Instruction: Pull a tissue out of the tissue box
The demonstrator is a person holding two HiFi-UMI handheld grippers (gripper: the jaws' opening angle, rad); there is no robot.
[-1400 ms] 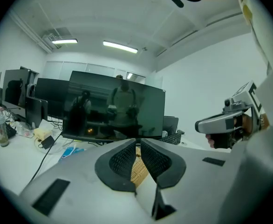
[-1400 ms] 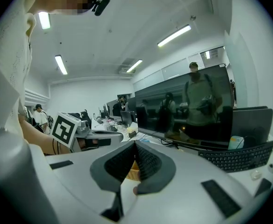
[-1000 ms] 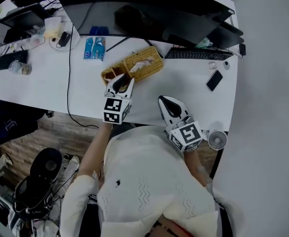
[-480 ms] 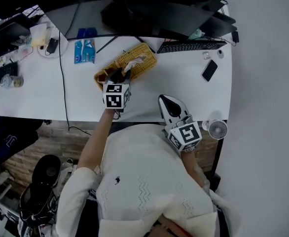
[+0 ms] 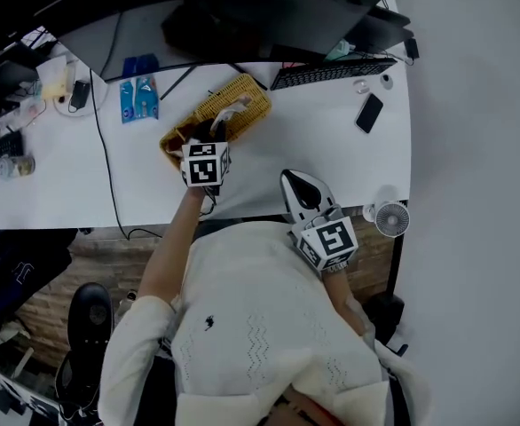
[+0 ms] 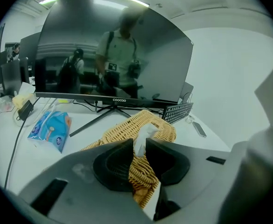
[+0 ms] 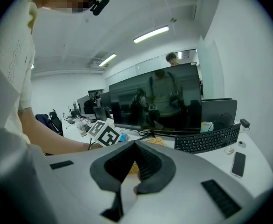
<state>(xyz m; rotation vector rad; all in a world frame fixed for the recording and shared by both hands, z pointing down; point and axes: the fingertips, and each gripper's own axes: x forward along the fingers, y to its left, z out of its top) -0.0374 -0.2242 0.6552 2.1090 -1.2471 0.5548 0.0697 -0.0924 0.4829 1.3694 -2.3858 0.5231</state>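
On the white desk (image 5: 331,162) in front of us the tissue box (image 5: 247,112), in its woven wicker cover, lies at a slant just before the foot of the big dark monitor (image 5: 242,11). A white tissue (image 5: 232,107) sticks up from the slot in its top. Our left gripper (image 5: 208,136) is reached out over the near end of the box and points down at it. Its jaws have just been closing and stand a narrow gap apart. Seen from the left gripper view, the tissue shows in that gap, just past the tips, with neither pad pressing on it as far as we can see. Our right gripper (image 5: 297,183) hangs near the desk's front edge, well apart from the box, its jaws brought together with nothing between them. A blue packet (image 5: 138,100) lies left of the box, and a keyboard (image 5: 331,72) and a phone (image 5: 369,112) lie to its right.
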